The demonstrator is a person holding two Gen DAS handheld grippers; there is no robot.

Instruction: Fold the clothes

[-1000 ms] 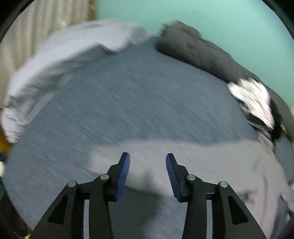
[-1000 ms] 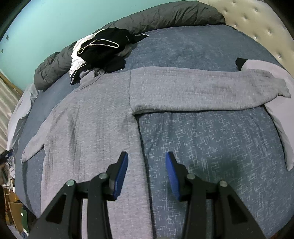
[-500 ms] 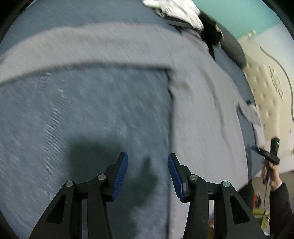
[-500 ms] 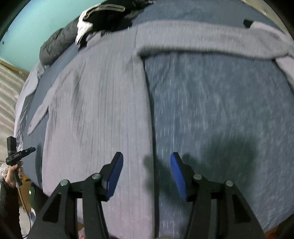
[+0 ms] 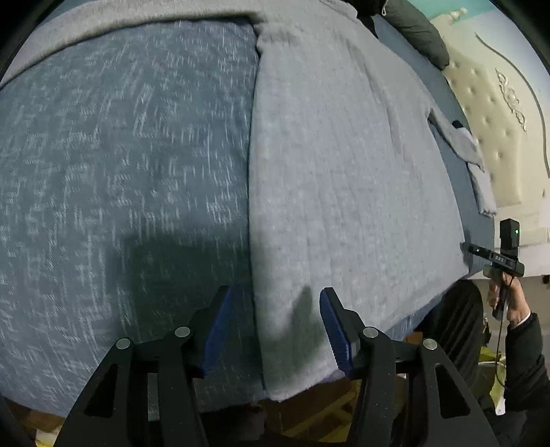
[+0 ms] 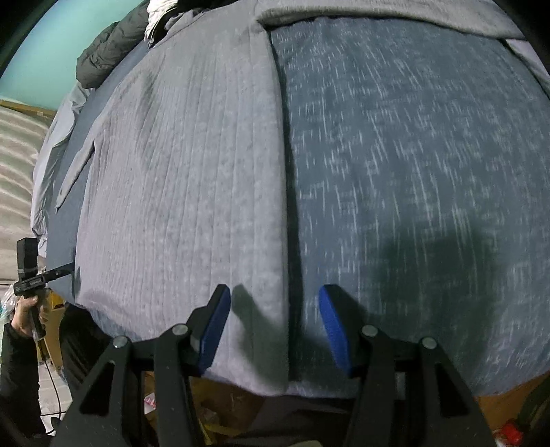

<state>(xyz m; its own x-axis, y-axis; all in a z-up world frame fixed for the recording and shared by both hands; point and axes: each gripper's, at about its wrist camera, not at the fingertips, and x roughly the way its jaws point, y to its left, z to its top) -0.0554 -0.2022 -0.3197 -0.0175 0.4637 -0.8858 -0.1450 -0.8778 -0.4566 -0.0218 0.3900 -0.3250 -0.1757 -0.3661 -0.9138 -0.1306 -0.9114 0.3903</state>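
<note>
A light grey ribbed sweater point(image 5: 337, 165) lies flat on the blue bed cover point(image 5: 120, 165), sleeves spread to both sides. My left gripper point(image 5: 273, 326) hovers open over the sweater's left bottom corner, its side edge running between the pads. In the right wrist view the same sweater point(image 6: 192, 178) fills the left half. My right gripper point(image 6: 273, 326) is open above the sweater's right bottom corner, straddling its side edge near the bed's front edge. Neither gripper holds cloth.
A dark grey quilt point(image 6: 103, 58) and a black-and-white garment point(image 6: 161, 17) lie at the far end of the bed. A cream tufted headboard point(image 5: 498, 113) stands at one side. Each wrist view shows the person's other hand point(image 5: 508, 299) holding the opposite gripper handle point(image 6: 31, 271).
Both grippers have swung down and moved toward the sweater's bottom hem, each ending over a lower corner. The jaws stay open.
</note>
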